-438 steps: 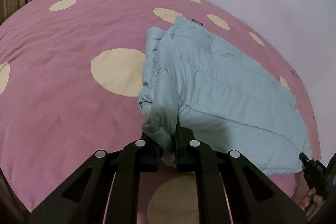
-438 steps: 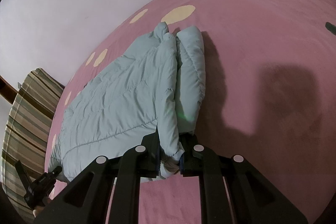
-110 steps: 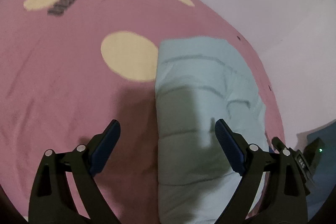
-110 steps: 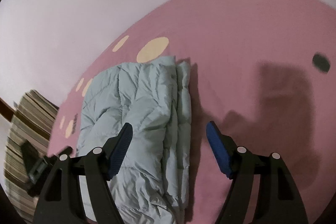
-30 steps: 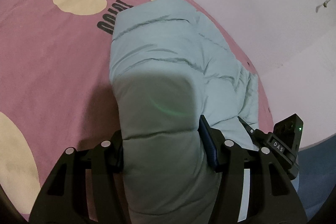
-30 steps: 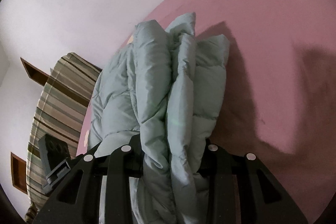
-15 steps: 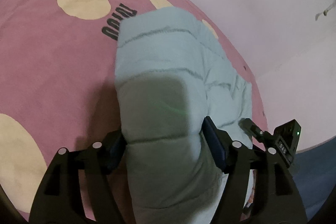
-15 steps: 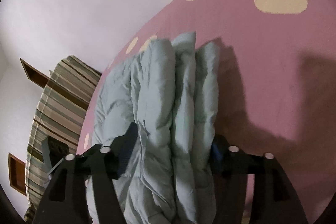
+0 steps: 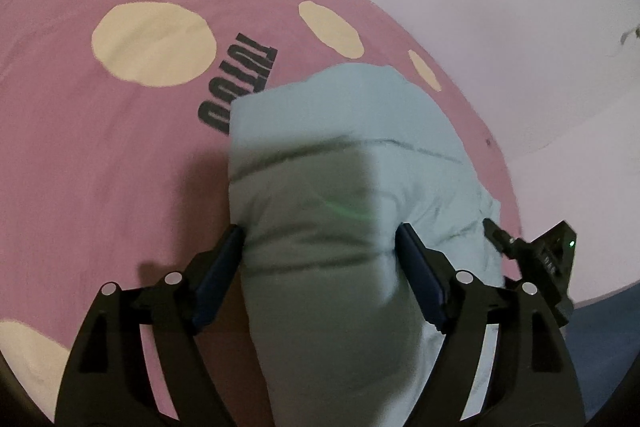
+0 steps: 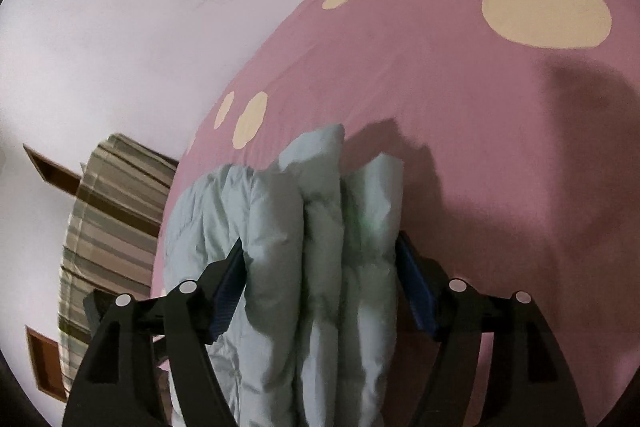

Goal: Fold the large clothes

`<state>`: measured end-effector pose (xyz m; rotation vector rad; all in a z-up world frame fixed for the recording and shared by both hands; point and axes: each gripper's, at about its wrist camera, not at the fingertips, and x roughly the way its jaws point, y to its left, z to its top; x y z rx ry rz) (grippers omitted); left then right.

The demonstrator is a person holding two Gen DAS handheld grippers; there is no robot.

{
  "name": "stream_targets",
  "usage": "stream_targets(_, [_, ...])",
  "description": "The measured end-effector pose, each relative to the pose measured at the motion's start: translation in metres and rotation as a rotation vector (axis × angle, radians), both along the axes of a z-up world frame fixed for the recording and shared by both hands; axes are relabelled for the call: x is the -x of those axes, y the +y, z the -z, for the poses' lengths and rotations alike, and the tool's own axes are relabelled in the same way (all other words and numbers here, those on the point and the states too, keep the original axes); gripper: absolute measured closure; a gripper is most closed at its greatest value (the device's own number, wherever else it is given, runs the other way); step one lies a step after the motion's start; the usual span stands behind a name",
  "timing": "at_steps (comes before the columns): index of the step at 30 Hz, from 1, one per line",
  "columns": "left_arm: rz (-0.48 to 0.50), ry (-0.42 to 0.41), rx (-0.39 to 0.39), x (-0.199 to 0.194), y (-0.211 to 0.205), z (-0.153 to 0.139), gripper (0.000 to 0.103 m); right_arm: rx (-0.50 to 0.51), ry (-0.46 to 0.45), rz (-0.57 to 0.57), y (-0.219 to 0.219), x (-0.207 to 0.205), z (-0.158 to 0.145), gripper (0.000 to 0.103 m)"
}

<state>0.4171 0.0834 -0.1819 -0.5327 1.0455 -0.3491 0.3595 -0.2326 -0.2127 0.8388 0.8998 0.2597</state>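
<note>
The left gripper [image 9: 320, 247] straddles one end of the folded pale-blue padded jacket [image 9: 344, 163], and its jaws are opening. The bundle fills the gap between them. The left pad sits right at the fabric's side and the right pad shows a thin gap, so the clamp looks released, not pressing. Beyond the jaw tips the jacket runs away across the pink spotted bedspread [image 9: 100, 155], with black lettering [image 9: 236, 83] just left of the bundle's far corner. Off the right jaw, the other tool's black body shows at the bundle's far end.

The right gripper [image 10: 320, 259] spans the opposite end, where 3 thick layers of jacket stand side by side between the pads. Its jaws are closing slightly, yet the right pad stands just clear of the outermost layer; whether the left pad presses I cannot tell. Left of the jaws lies a striped cushion [image 10: 108, 223].

By my reading the folding is essentially done: the garment is a compact stack resting on the bed. What remains is withdrawing both tools, perhaps squaring the edges.

No containers are in view.
</note>
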Motion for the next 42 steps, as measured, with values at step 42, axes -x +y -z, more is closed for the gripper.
stream_targets(42, [-0.014,-0.034,-0.087,0.102,-0.009,0.008,0.024,-0.063,0.031,-0.03,0.006,0.131,0.016,0.044])
